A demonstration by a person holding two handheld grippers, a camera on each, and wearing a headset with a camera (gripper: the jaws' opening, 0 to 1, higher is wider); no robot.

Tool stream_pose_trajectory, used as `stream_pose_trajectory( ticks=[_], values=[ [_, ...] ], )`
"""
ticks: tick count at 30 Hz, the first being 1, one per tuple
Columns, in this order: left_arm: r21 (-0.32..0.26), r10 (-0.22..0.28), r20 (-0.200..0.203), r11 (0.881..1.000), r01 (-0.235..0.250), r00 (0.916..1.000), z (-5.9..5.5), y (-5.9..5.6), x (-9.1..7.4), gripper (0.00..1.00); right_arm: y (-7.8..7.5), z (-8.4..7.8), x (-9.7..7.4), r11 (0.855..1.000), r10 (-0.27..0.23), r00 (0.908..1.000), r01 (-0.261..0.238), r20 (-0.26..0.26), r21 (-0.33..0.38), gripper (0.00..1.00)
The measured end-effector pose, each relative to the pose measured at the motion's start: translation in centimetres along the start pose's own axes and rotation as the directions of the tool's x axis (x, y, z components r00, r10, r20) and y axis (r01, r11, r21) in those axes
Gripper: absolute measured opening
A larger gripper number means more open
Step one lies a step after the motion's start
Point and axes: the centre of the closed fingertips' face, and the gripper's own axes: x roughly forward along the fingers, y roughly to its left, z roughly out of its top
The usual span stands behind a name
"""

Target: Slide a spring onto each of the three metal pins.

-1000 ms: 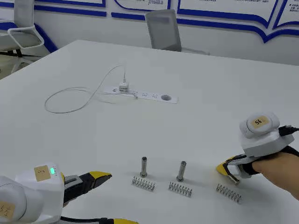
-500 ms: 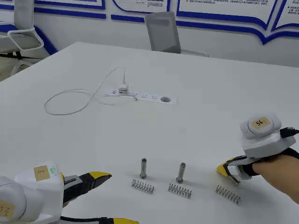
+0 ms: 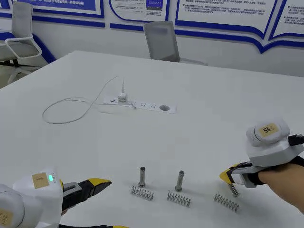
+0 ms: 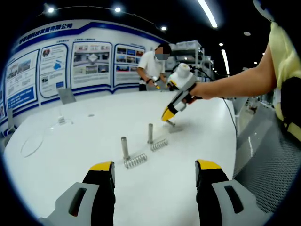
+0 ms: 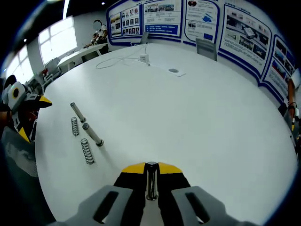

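Polished metal pins (image 3: 142, 176) and wire springs (image 3: 142, 193) lie against the smooth, matt white tabletop (image 3: 199, 137).

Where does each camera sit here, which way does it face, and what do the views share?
Left gripper view: on the left gripper, looking between open jaws at the right gripper and the person's forearm.
Right gripper view: on the right gripper, looking past the third pin in its shut jaws across the table.
Head view: on the headset, looking down at both grippers and a hand.
All three share the two standing pins.
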Motion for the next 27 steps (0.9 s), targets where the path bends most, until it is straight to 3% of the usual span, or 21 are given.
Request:
stream_pose_trajectory(
  ticks=[27],
  values=[
    [0.037, 0.001, 0.019, 0.999, -0.002, 0.9998, 1.4, -0.1, -0.3, 0.71, 1.9, -0.3, -2.6, 1.000, -0.010, 0.9962, 0.011, 0.087, -0.013, 0.09]
  ],
)
